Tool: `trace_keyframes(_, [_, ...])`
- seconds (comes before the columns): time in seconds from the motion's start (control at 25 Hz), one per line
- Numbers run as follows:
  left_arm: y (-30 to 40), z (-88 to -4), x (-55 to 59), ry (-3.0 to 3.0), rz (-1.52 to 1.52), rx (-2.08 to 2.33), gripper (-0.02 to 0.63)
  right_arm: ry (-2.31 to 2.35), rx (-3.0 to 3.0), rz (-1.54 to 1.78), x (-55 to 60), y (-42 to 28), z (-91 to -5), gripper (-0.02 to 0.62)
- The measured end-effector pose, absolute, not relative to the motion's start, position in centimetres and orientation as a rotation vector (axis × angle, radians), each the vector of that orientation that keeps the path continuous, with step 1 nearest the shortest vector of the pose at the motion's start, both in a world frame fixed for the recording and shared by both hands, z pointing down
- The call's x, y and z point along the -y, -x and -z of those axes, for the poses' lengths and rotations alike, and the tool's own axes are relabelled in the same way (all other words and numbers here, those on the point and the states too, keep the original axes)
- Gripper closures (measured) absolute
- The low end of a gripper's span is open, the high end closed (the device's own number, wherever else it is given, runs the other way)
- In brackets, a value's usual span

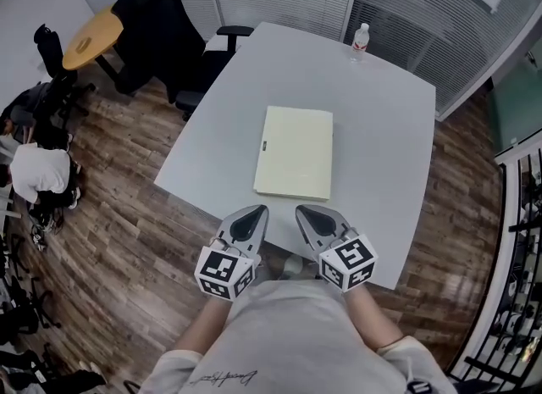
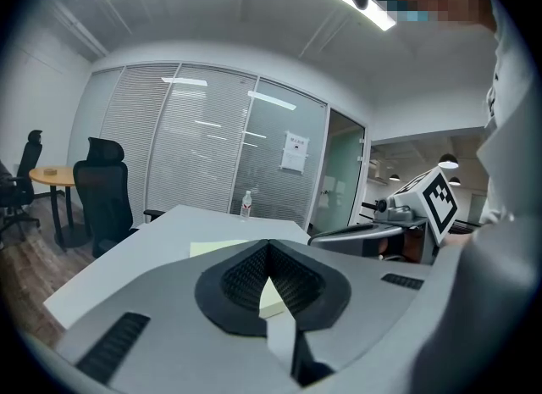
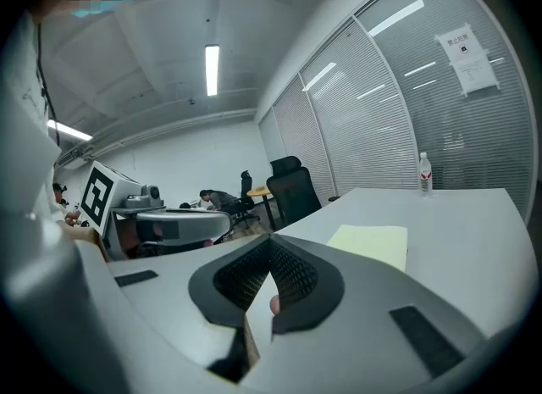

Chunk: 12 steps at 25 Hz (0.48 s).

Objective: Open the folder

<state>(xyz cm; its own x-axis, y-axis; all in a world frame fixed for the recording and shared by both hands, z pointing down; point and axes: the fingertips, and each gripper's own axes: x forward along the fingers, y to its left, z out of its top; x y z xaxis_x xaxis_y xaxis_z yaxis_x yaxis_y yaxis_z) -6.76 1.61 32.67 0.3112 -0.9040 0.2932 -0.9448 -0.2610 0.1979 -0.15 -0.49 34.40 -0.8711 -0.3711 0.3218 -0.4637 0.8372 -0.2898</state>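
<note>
Folder [image 1: 294, 152], closed, laid flat on the bench [image 1: 385, 121] just ahead of left tool [image 1: 254, 213] and right tool [image 1: 306, 213], both held shut and empty, presumably poised for its cover.

Left hand-held gripper [image 1: 255, 213], right hand-held gripper [image 1: 306, 213] — both closed, empty, side by side.

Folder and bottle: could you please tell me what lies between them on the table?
Nothing: the head view shows only bare table between the folder and the bottle.
</note>
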Motion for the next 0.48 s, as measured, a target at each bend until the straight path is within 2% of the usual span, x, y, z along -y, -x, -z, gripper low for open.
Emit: trace_keyframes(0.48, [9.4,-32.7,0.2,-2.287,-0.182,1.563,0.597,-0.755,2.717,-0.548,1.8,1.8,-34.2,0.575])
